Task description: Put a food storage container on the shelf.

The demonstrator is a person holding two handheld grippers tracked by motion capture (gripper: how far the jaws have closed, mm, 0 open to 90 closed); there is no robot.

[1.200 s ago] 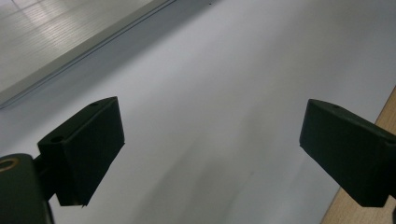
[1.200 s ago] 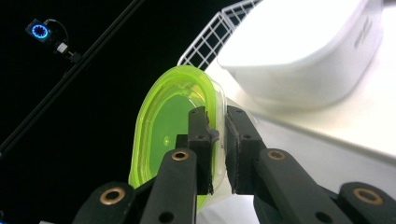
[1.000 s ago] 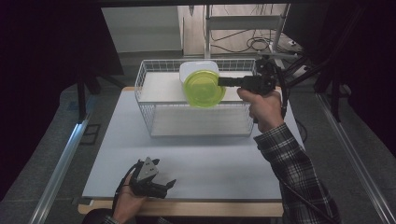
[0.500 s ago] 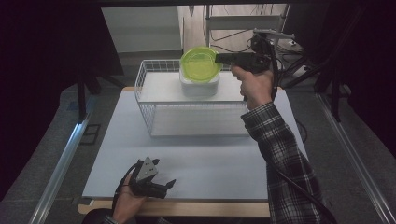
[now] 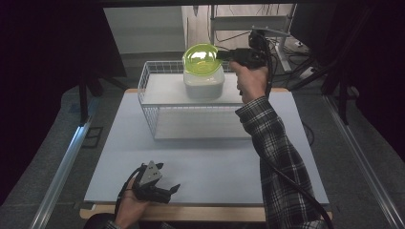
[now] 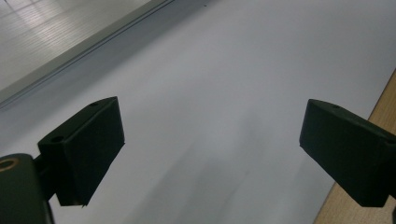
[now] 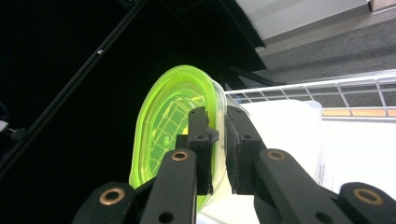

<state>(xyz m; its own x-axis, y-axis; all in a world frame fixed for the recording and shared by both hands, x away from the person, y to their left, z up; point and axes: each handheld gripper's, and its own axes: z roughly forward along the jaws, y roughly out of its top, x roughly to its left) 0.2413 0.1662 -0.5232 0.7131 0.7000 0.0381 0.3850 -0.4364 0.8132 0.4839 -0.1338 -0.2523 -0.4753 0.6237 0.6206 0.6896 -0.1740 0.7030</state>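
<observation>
Above 1 wire basket (image 5: 157,102), right claw (image 5: 224,55) pinches 1 green lid (image 5: 202,58); left claw (image 5: 165,190) spread.

Neon-green lid (image 5: 201,58), white container (image 5: 204,82)

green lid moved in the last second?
Yes. The green lid, clamped in the right gripper, has gone up and back against the wire basket, from in front of the white container to above it.

Right gripper (image 5: 224,55) carries the green lid (image 5: 202,58) from the wire basket's (image 5: 157,112) right side toward upper centre of frame, lid apparently tipping more upright above the white container (image 5: 204,85)
</observation>
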